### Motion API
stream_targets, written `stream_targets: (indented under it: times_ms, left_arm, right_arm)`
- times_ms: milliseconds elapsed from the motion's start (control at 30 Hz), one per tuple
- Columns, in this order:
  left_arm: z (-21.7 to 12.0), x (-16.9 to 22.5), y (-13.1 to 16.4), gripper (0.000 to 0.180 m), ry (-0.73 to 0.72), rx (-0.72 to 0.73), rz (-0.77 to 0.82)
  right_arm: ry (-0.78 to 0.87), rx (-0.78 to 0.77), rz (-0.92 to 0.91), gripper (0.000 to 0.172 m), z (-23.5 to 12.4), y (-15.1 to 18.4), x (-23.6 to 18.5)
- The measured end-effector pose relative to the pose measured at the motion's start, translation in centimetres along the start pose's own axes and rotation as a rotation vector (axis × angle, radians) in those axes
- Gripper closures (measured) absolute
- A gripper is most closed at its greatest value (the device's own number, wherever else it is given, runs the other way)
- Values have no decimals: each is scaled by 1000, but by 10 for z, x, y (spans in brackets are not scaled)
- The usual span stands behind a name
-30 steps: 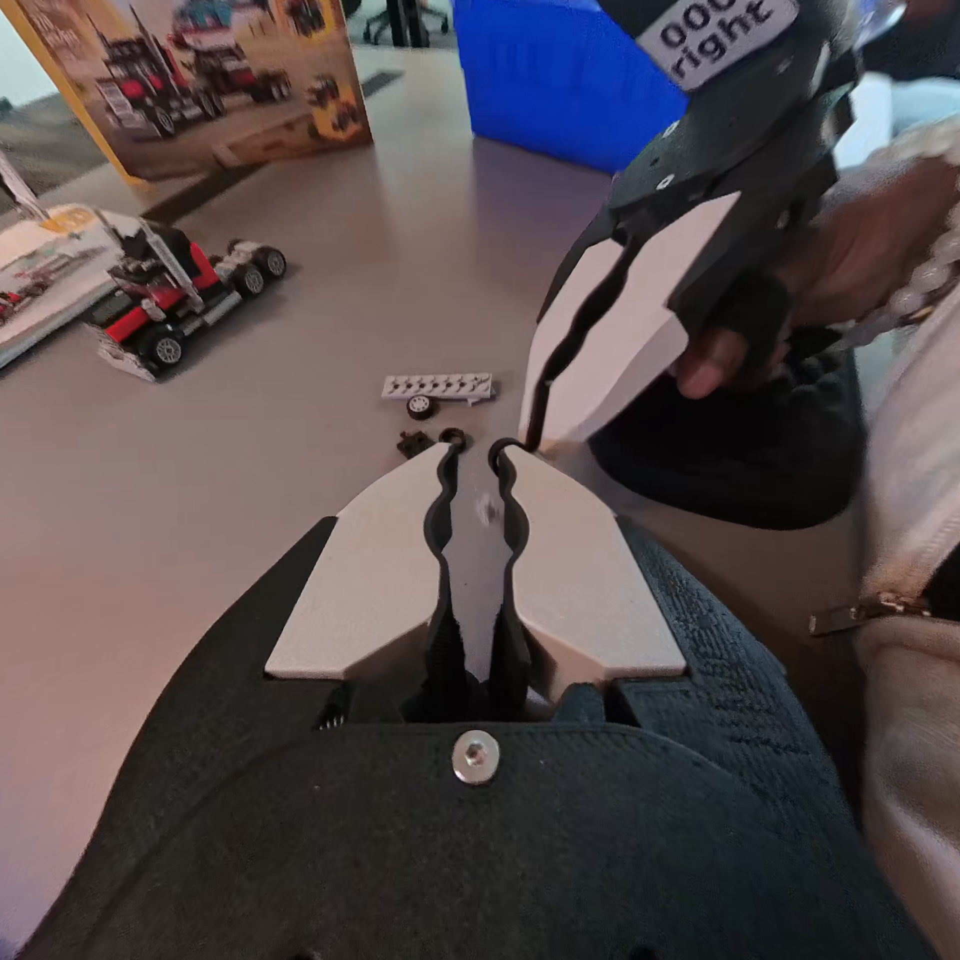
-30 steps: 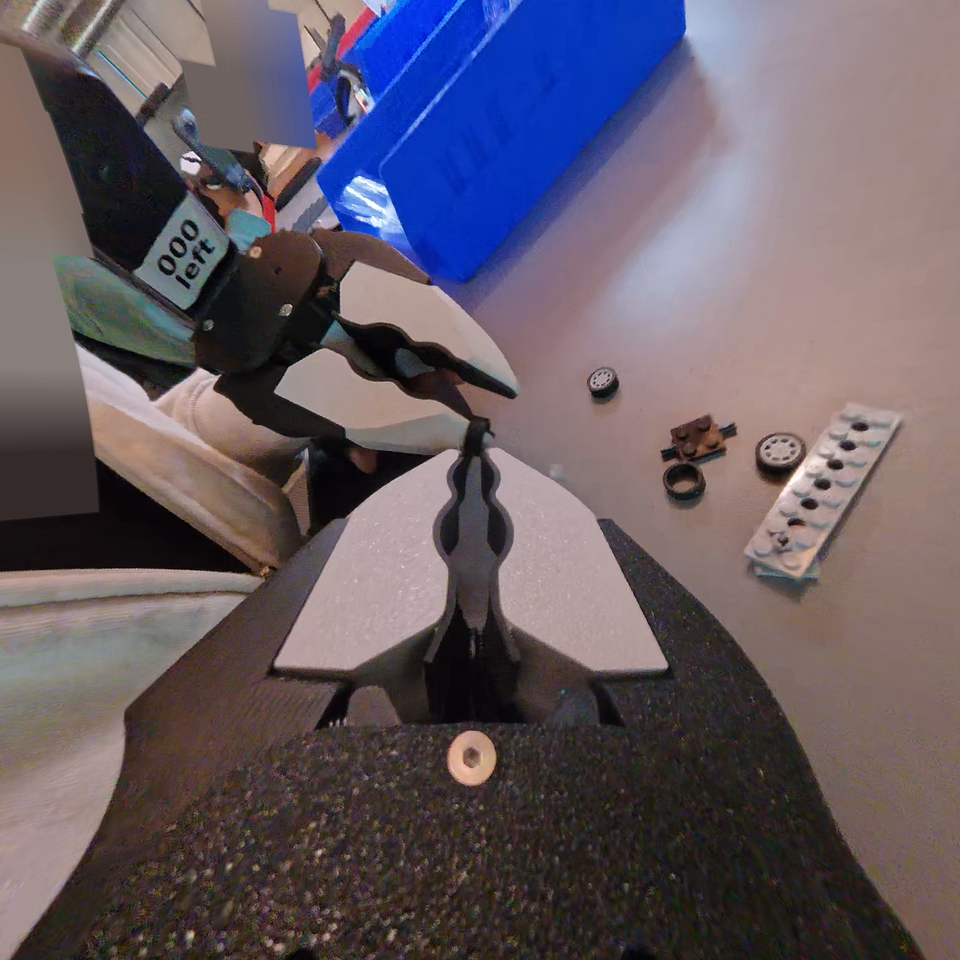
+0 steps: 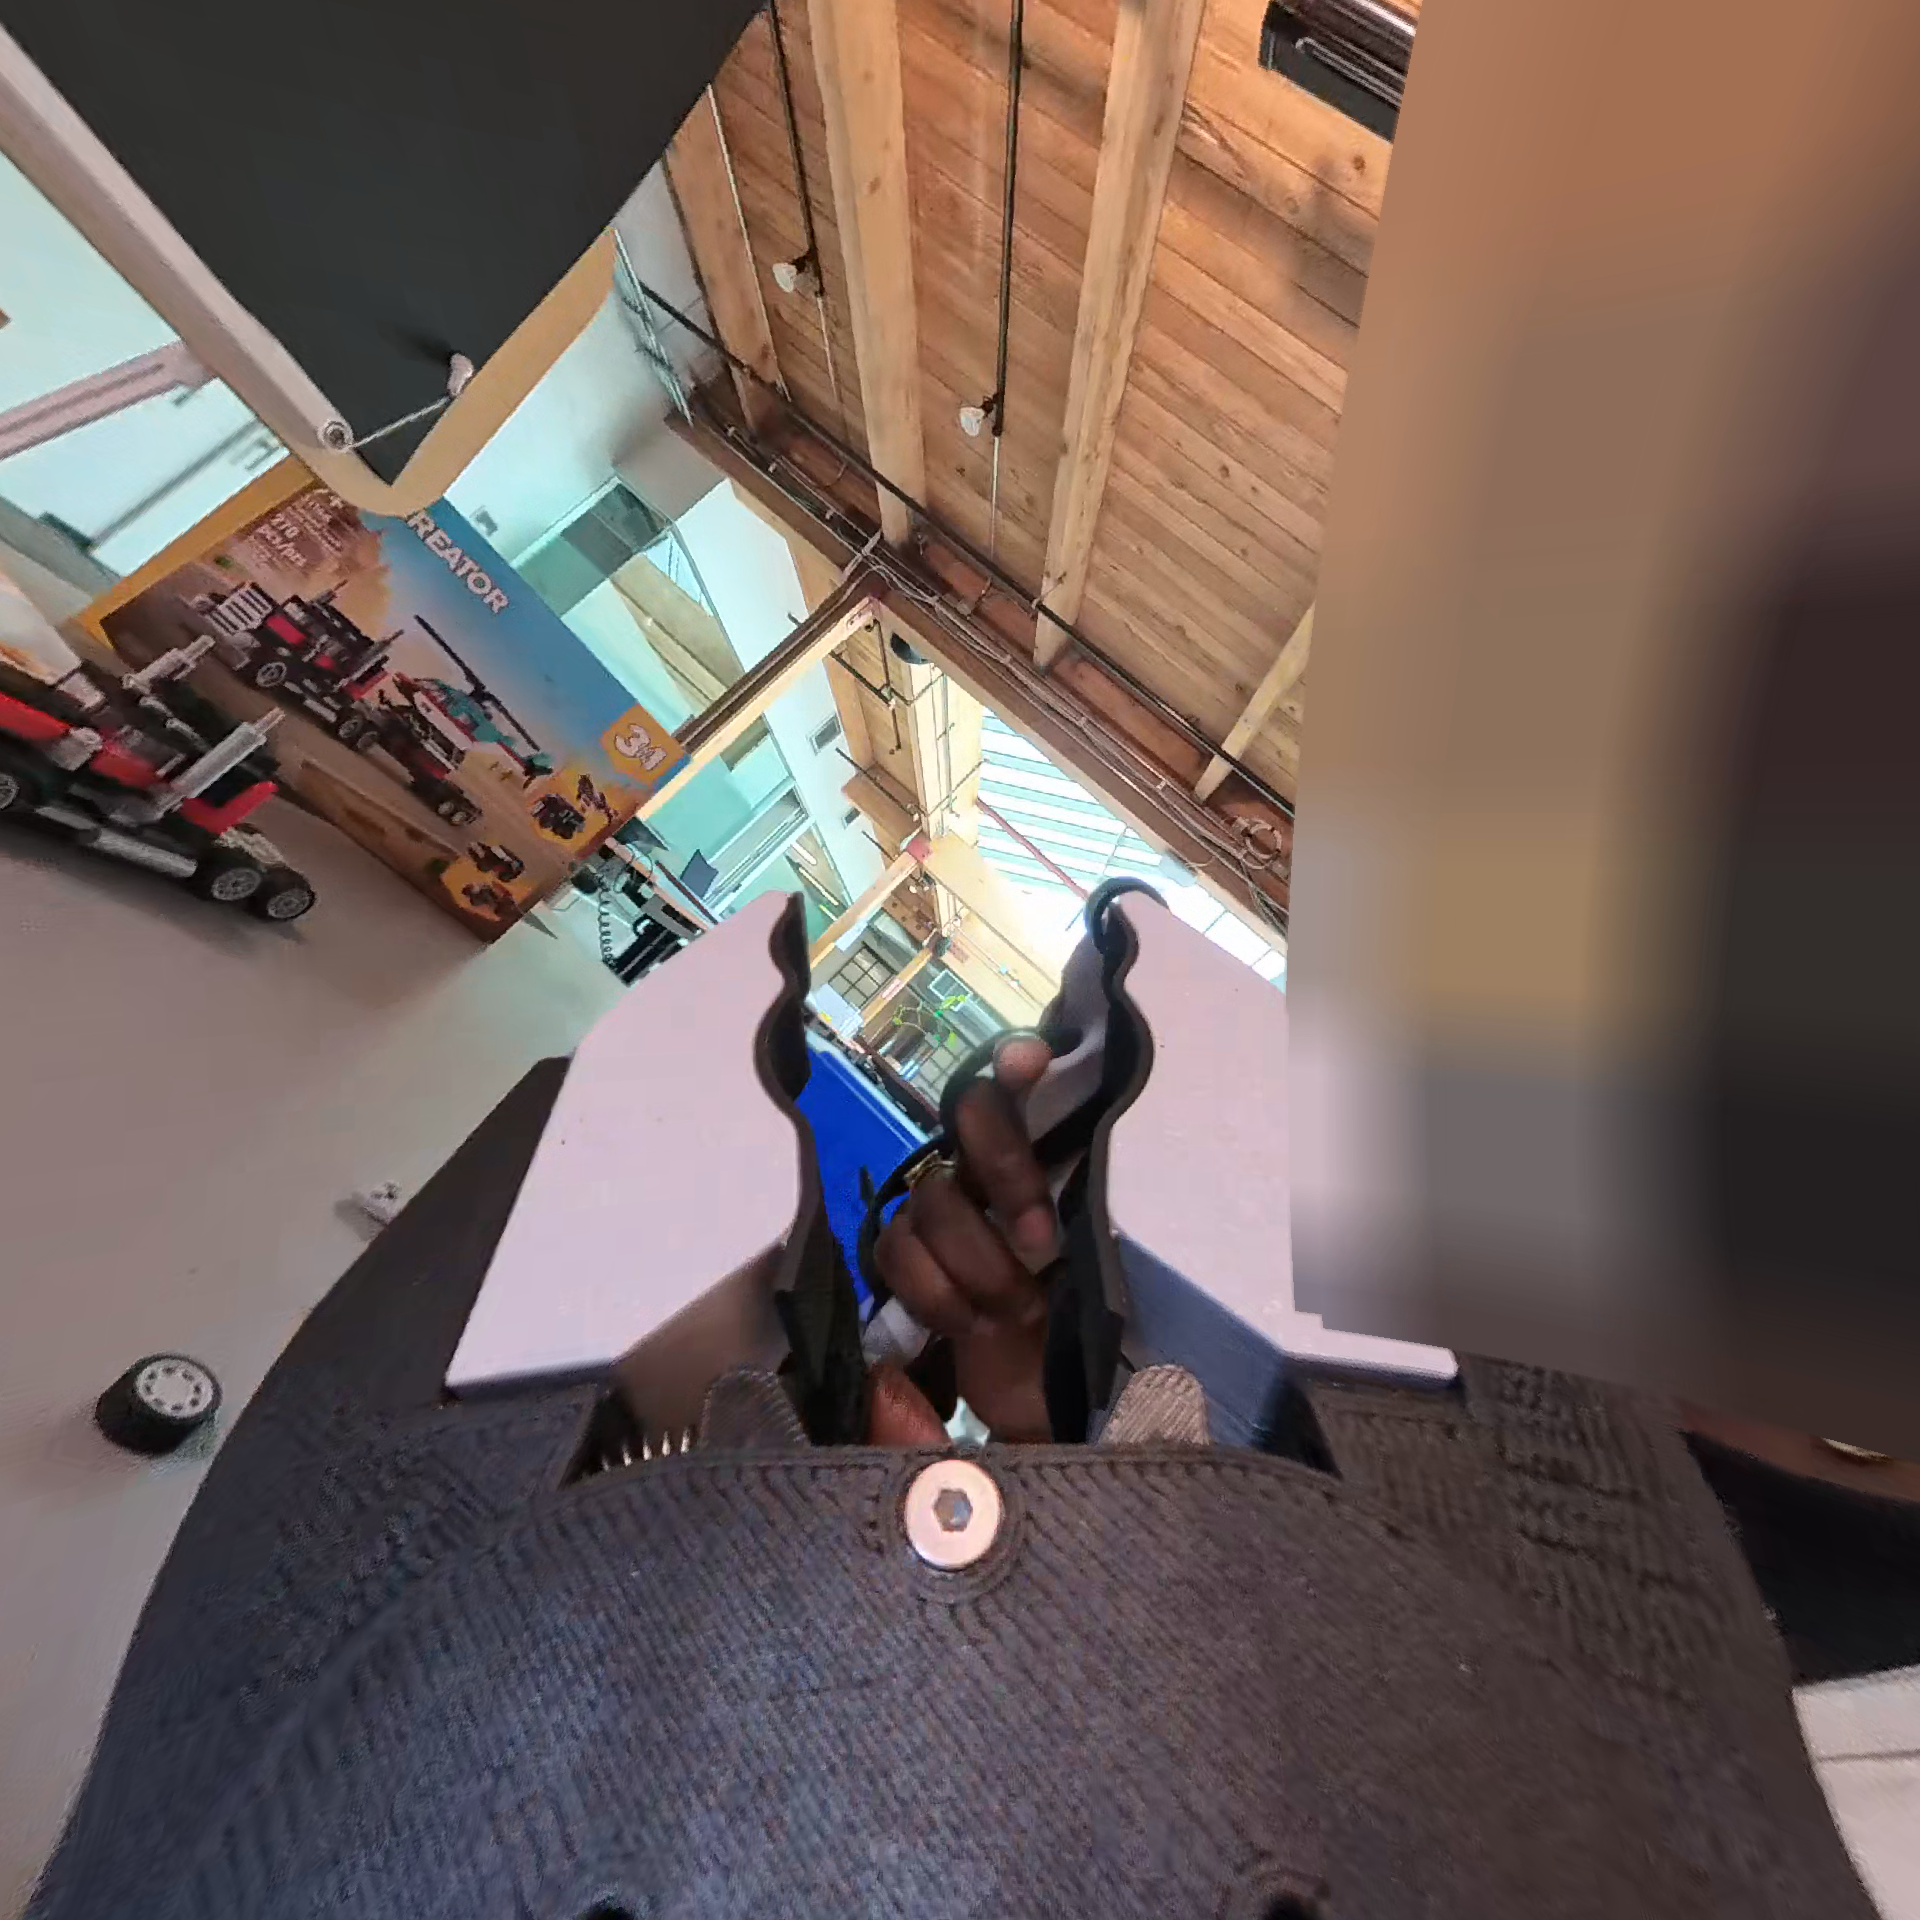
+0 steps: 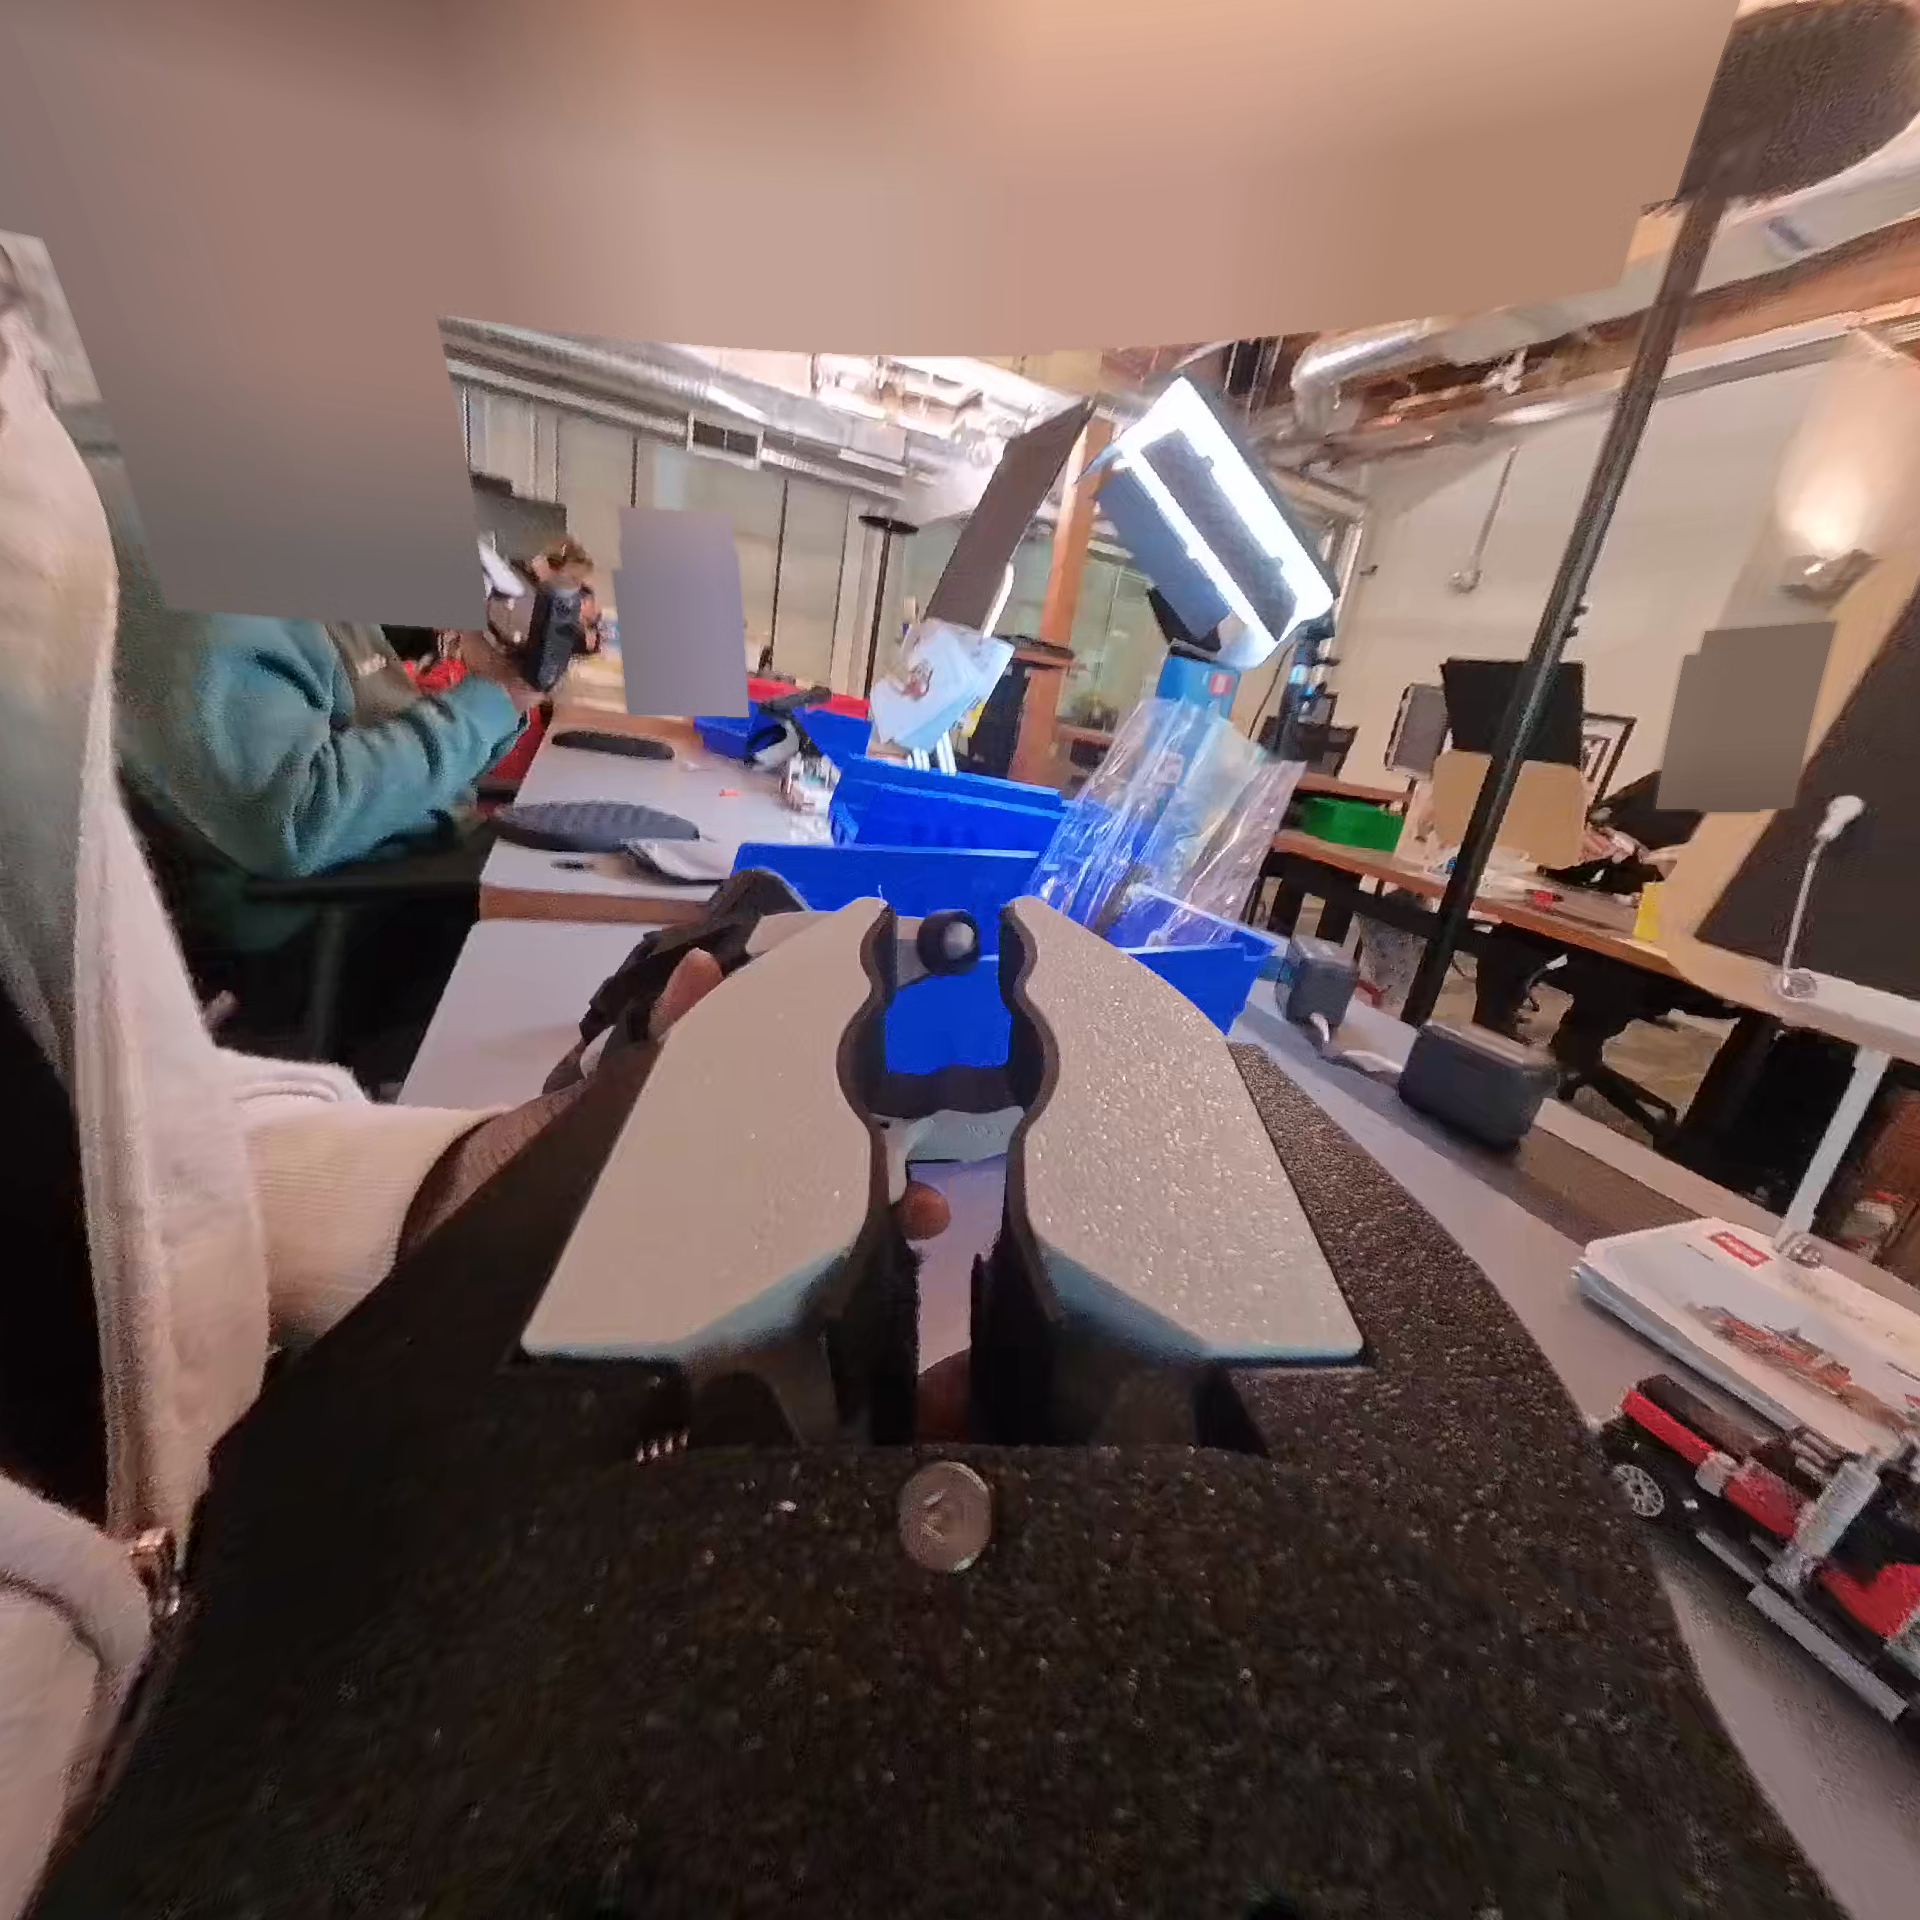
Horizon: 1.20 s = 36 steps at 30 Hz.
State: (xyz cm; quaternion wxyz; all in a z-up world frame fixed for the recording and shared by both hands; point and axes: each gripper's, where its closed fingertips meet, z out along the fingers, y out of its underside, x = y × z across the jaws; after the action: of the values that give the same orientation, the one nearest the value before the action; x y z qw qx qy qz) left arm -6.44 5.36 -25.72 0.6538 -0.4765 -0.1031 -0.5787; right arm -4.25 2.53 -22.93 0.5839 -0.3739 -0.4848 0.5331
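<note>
My left gripper [image 3: 956, 914] is open wide and tilted up toward the ceiling. A thin black rubber tyre [image 3: 1117, 891] hangs hooked over the tip of its right finger. My right gripper [image 4: 945, 920] is open. The same tyre [image 4: 948, 943], on the left gripper's fingertip, stands between its tips, and neither pad presses on it. The left gripper [image 4: 748, 925] shows just behind the right one's left finger. The right gripper's finger [image 3: 1081, 1039] and the hand [image 3: 987, 1226] on it show between the left jaws.
A red and black toy truck [image 3: 135, 790] [image 4: 1787, 1507] stands on the grey table [image 3: 208, 1091] by its picture box [image 3: 416, 675]. A loose wheel [image 3: 161, 1403] and a small piece [image 3: 379, 1195] lie nearby. Blue bins [image 4: 935, 873] stand ahead and a booklet [image 4: 1766, 1309] lies at right.
Both grippers have lifted off the table and tilted up. The right gripper, shut on the tyre at the left's fingertip before, has opened. The left jaws have spread wider, and the tyre stays on the fingertip.
</note>
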Motion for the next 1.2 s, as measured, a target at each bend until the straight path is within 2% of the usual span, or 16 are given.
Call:
stream_targets:
  times_ms: [33, 267, 333, 533, 700, 800, 867, 1033, 1100, 1200]
  left_arm:
    - [-1, -1, 3, 126, -8, -5, 9]
    - [-5, 3, 12, 125, -17, -36, 54]
    - [-7, 4, 13, 125, -16, -55, 67]
    - [-9, 5, 19, 128, -34, -144, 101]
    - [-19, 7, 12, 128, -42, -176, 165]
    - [-33, 6, -3, 129, -130, -218, 316]
    - [-47, -2, -13, 132, -260, -289, 461]
    - [-96, -48, -22, 138, -662, -628, 816]
    - [-103, -60, -14, 141, -716, -724, 878]
    - [-93, -65, 1, 149, -674, -791, 907]
  right_arm:
    - [-2, -25, -2, 154, 2, 3, -2]
    - [0, -168, -99, 158, 6, 21, -10]
    - [13, -189, -108, 166, 4, 24, -8]
    - [3, -193, -136, 168, -1, 25, -9]
    - [56, -205, -86, 170, -14, 24, 11]
    - [50, -343, -95, 169, -30, 44, 23]
    - [32, -455, -94, 169, -41, 61, 29]
    - [-44, -647, -115, 169, -53, 97, 28]
    - [-72, -668, -111, 169, -49, 107, 25]
    - [-106, -611, -68, 169, -37, 113, 18]
